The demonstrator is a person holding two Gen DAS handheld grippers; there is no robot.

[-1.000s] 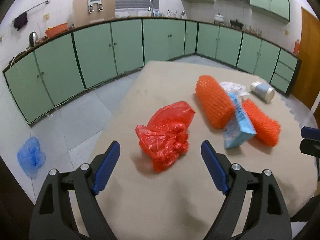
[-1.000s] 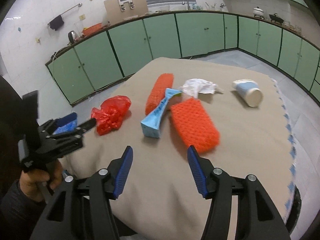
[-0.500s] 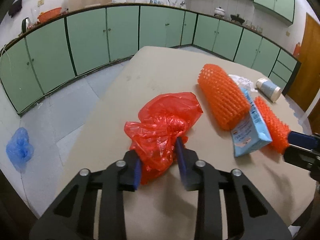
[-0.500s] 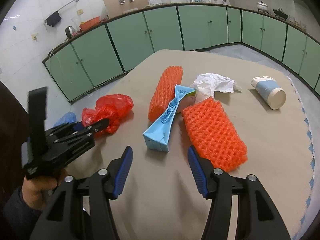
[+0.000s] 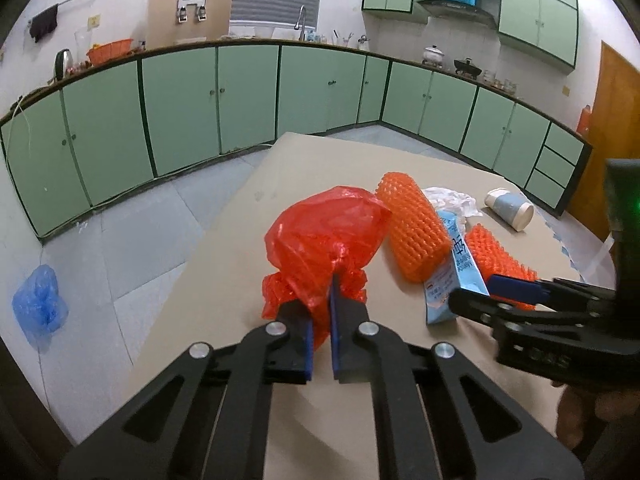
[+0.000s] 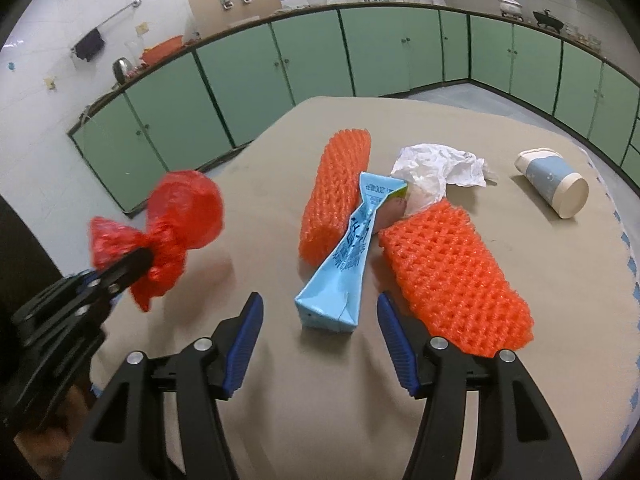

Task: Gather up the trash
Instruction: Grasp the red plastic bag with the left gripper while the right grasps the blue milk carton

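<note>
- Pinching a crumpled red plastic bag at its gathered neck: left gripper, jaws just closed tight, bag bunched between the pads.
- Hanging clear of the beige table, left of the flattened blue carton.
- Pointing down at that carton: right gripper, jaws spread wide, nothing between them.

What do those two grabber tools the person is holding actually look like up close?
Both are alike. The left gripper and right gripper have black plastic linkage arms with triangular cut-outs, silver round pivot bolts, and two fingers faced with ribbed blue pads. A green light glows on the right tool's body in the left view.
</note>
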